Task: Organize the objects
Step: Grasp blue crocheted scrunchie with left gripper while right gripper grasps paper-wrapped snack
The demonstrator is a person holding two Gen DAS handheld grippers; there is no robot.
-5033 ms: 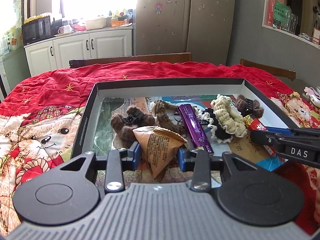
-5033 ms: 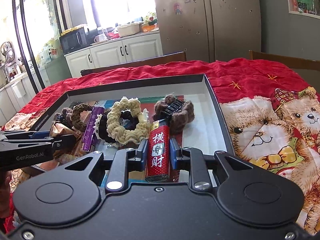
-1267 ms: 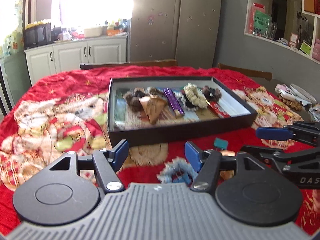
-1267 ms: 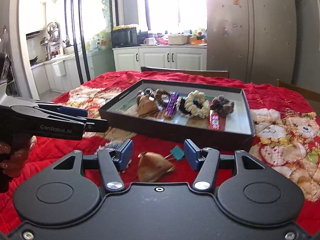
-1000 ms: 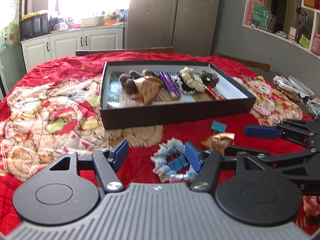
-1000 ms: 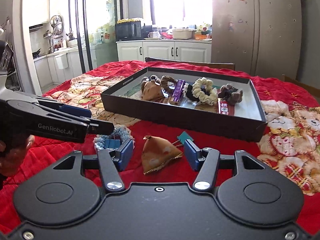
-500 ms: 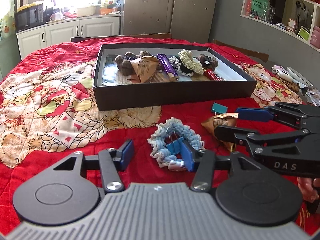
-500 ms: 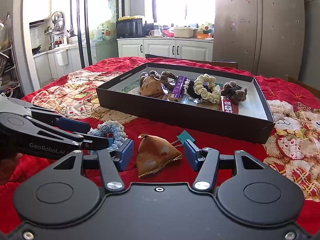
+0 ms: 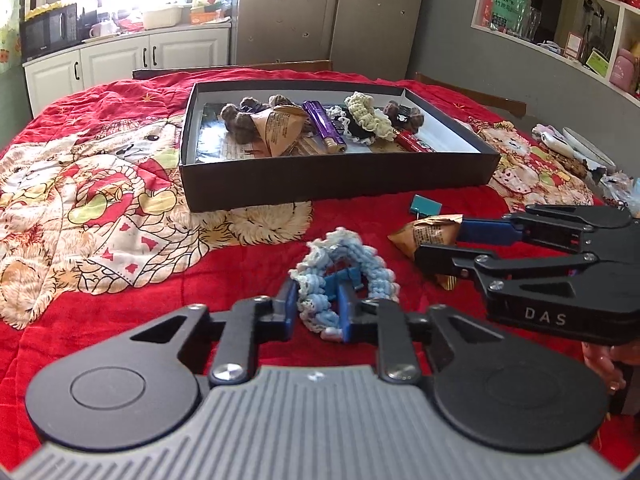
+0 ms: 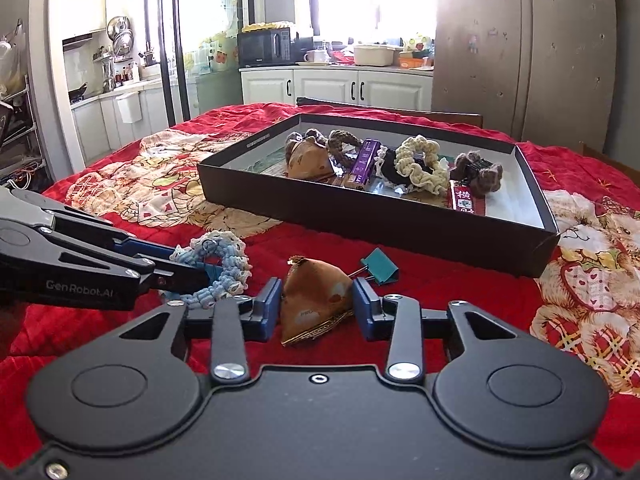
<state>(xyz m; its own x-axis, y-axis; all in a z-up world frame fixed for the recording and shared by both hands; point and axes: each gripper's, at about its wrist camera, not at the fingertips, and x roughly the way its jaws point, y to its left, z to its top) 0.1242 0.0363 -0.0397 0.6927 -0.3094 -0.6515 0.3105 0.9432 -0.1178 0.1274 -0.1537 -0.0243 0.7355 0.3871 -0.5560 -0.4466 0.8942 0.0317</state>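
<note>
Left gripper [image 9: 318,306]: the jaws are closed in on the near loop of the blue crocheted scrunchie [image 9: 344,276], which lies on the red blanket [image 9: 120,300] near its front edge. A blue binder clip [image 9: 340,282] sits inside the scrunchie's ring, against the right finger. Whether the pads bear on yarn alone or also on the clip cannot be determined from the left wrist view.

Right gripper [image 10: 316,306]: the jaws bracket the brown triangular packet [image 10: 316,300], both pads at or very near its sides. Firm contact is probable but not confirmed. The packet rests on the blanket, in front of the near wall of the black tray [image 10: 380,216].

Adjacent items: a teal binder clip [image 10: 380,268] lies just behind the packet, its wire handle touching or nearly touching the packet's far corner.

Failure risks:
- Scrunchie: soft yarn compresses and may slip from a shallow pinch. If the blue clip is loose inside the ring, it may drop out on lifting.
- Packet: a sloped, crushable body. Excess force will deform it; too little lets it slide out downward.
- Teal clip: may be dragged along if its handle is caught under the packet.
- Both grippers work close together; their bodies may collide on lifting.
- The tray is already crowded along its middle; placing there may dislodge stored items.
</note>
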